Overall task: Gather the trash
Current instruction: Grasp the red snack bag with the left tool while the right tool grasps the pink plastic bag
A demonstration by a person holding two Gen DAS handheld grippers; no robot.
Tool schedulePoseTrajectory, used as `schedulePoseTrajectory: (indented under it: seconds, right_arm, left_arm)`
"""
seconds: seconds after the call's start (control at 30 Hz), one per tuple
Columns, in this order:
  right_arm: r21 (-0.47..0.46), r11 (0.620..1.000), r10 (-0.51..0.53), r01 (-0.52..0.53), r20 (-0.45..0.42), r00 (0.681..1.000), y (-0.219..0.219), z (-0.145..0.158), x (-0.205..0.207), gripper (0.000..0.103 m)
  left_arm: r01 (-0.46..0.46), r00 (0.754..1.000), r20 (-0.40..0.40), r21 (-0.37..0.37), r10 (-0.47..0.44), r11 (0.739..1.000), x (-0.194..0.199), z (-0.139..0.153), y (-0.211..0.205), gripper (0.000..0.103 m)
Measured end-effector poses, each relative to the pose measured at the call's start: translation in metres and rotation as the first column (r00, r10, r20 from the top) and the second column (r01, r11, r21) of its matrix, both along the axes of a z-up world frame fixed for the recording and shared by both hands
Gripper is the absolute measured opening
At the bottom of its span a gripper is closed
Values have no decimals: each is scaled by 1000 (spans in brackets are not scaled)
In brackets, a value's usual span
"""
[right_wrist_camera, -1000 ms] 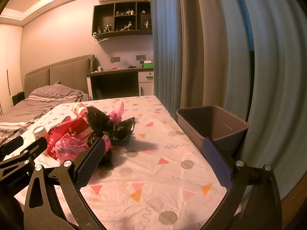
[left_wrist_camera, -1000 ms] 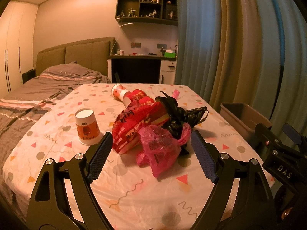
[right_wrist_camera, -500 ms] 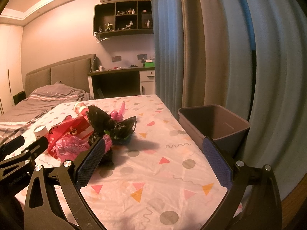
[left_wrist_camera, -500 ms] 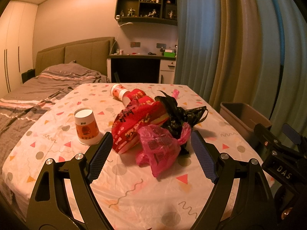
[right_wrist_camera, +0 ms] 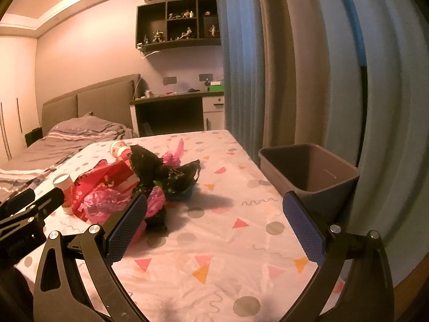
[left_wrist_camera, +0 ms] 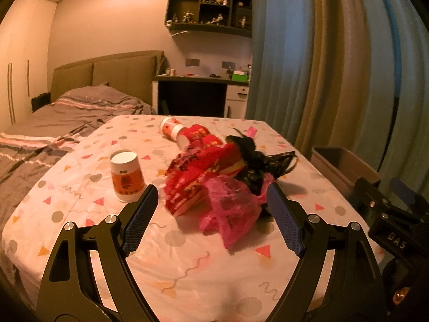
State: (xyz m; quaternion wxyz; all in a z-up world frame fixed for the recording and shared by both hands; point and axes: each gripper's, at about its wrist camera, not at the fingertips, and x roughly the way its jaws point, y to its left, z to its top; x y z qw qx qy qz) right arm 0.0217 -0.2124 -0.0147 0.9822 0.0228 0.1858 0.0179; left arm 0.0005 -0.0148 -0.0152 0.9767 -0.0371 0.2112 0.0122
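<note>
A heap of trash lies mid-table: a pink plastic bag (left_wrist_camera: pixel 230 209), a red printed bag (left_wrist_camera: pixel 198 171) and a crumpled black bag (left_wrist_camera: pixel 257 161). An upturned paper cup (left_wrist_camera: pixel 126 177) stands left of the heap; another cup (left_wrist_camera: pixel 171 130) lies on its side behind it. My left gripper (left_wrist_camera: pixel 211 197) is open, its fingers short of the pink bag, nothing between them. My right gripper (right_wrist_camera: pixel 214 209) is open too, over bare cloth right of the heap (right_wrist_camera: pixel 161 171). A grey bin (right_wrist_camera: pixel 308 171) stands off the table's right edge.
The table wears a pale cloth (left_wrist_camera: pixel 187 263) with dots and triangles. A bed (left_wrist_camera: pixel 53 123) runs along the left, a desk (left_wrist_camera: pixel 193 94) stands behind, and curtains (right_wrist_camera: pixel 295 67) hang on the right close to the bin. The right gripper's body (left_wrist_camera: pixel 388 220) shows at the left wrist view's right edge.
The left gripper and the trash have kept still. The right wrist view has shifted slightly, with the bin and heap sitting a little further right in it.
</note>
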Motion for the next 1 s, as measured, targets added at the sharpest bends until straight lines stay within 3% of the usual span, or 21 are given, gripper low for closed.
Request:
schedulePoseTrajectory:
  seconds: [0.3, 0.47, 0.63, 0.73, 1.0]
  right_arm:
    - [17, 991, 131, -130, -69, 989, 30, -18, 23, 91]
    - [27, 966, 260, -258, -124, 958, 68, -32, 35, 78]
    - [8, 927, 371, -374, -147, 917, 102, -37, 41, 73]
    - [-13, 918, 390, -397, -160, 907, 118, -40, 49, 70]
    - [-36, 907, 403, -419, -209, 891, 138, -49, 67, 47]
  left_arm:
    - [-73, 997, 3, -30, 73, 997, 3, 1, 26, 80]
    - [-119, 993, 16, -33, 120, 992, 5, 2, 45, 78]
    - [-162, 986, 33, -53, 164, 985, 9, 4, 70, 78]
    - [-169, 985, 28, -62, 171, 984, 11, 3, 78, 78]
    - [-159, 987, 0, -84, 160, 984, 17, -7, 92, 78]
